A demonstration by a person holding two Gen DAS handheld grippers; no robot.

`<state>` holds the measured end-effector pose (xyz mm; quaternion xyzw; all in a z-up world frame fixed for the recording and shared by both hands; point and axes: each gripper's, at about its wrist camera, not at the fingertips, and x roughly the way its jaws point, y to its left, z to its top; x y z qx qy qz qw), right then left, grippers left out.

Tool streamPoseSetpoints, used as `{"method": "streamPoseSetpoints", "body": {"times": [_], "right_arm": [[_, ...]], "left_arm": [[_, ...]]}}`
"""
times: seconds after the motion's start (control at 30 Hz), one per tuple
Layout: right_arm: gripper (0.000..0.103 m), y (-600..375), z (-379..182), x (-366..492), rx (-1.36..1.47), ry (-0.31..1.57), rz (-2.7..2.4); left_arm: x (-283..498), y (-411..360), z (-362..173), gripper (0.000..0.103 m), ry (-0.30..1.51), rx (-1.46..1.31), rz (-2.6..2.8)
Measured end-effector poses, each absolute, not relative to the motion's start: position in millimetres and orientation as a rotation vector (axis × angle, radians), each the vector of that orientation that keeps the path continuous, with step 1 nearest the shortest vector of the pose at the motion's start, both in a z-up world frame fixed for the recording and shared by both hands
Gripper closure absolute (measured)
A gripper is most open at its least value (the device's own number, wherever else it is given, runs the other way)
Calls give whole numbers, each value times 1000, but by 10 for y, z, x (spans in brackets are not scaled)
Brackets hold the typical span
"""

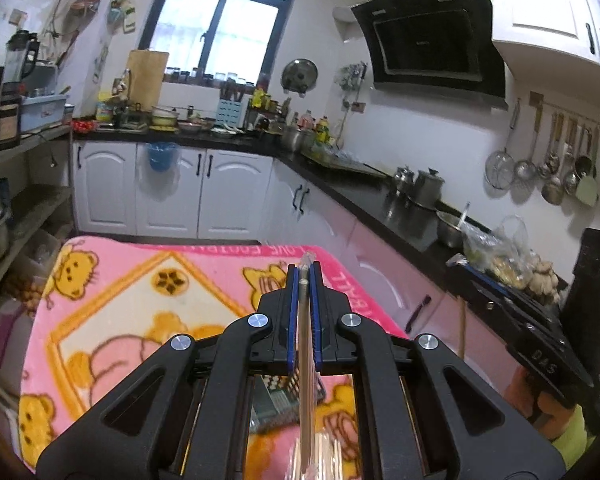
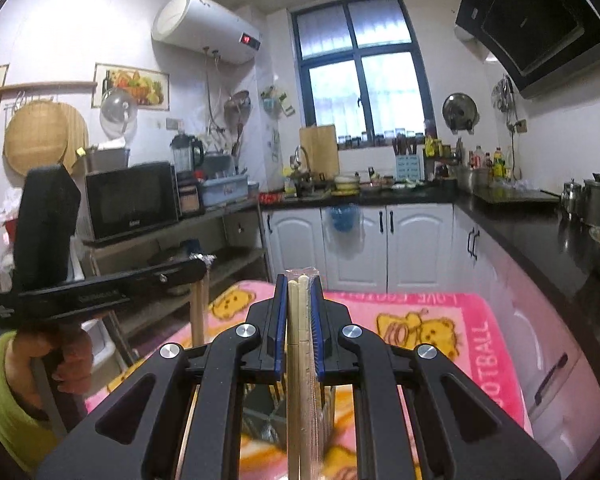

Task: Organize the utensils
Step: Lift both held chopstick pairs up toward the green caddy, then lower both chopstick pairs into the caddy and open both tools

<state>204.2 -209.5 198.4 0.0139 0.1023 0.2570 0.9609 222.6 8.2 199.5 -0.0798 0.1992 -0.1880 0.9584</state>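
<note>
The left gripper (image 1: 304,280) is closed on a thin wrapped utensil (image 1: 305,320), probably chopsticks in a clear plastic sleeve. The sleeve runs straight between the two blue pads (image 1: 293,312), and its tip comes out just past the fingertips. This gripper is held high and looks forward over the pink blanket (image 1: 140,292) with yellow bears, toward the white cabinets (image 1: 172,188) under the window.

The right gripper (image 2: 299,292) is also closed, on a pair of pale wooden chopsticks (image 2: 296,344) in a transparent wrapper. The chopsticks stand along the fingers and their ends reach a little above the tips. Below both grippers, between the linkage arms, a utensil holder (image 2: 260,412) stands on the blanket; its shape is hard to tell because the gripper bodies hide most of it.

In the right wrist view the left gripper (image 2: 100,288) is seen from the side, at the left, held level by the person's left hand (image 2: 66,360) with a yellow-green sleeve. The two grippers are side by side, well apart, at almost the same height.
</note>
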Motion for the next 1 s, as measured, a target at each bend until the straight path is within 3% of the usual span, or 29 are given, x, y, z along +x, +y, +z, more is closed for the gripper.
{"method": "streamPoseSetpoints", "body": {"times": [0.37, 1.0], "right_arm": [[92, -1854, 2022, 2410, 49, 89, 543], [92, -1722, 1413, 3136, 182, -34, 460]], "left_arm": [[2575, 129, 2103, 100, 331, -159, -280], [2908, 182, 1528, 100, 265, -137, -168]]}}
